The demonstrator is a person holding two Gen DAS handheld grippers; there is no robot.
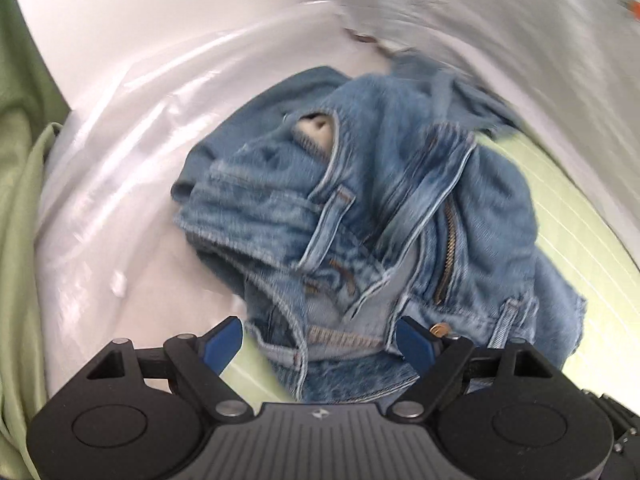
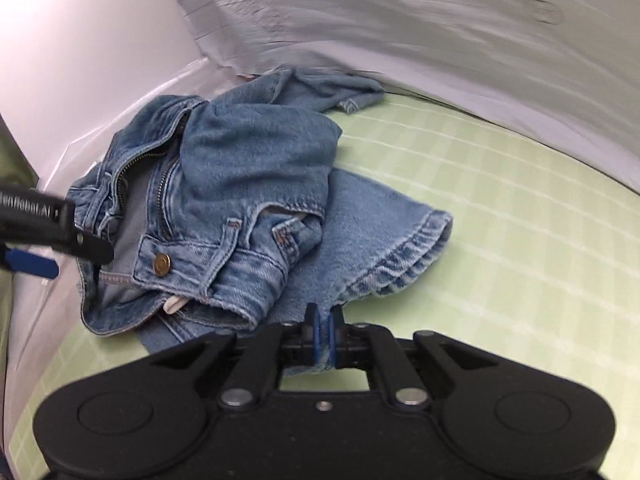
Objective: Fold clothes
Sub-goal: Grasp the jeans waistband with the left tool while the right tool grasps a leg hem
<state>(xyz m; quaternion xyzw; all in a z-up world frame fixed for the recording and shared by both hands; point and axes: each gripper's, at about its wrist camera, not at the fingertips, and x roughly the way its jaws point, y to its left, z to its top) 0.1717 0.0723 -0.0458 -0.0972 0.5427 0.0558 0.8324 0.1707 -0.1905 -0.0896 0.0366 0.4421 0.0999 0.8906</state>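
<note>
Jeans (image 2: 224,184) crumpled on green mat (image 2: 500,208); right gripper (image 2: 325,322) clamped on denim edge; left gripper (image 1: 318,342) spread wide at waistband.

Makeshift recording setup, green gridded mat (image 2: 500,208), white sheeting backdrop (image 2: 400,20), plain white wall (image 2: 80,60)

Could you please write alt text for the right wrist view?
The right gripper, jaws shut on denim, holds a crumpled pair of jeans lying on a green checked mat. The fly is unzipped and a brass button shows at the waistband. The left gripper reaches in from the left edge, white sheeting behind.
</note>
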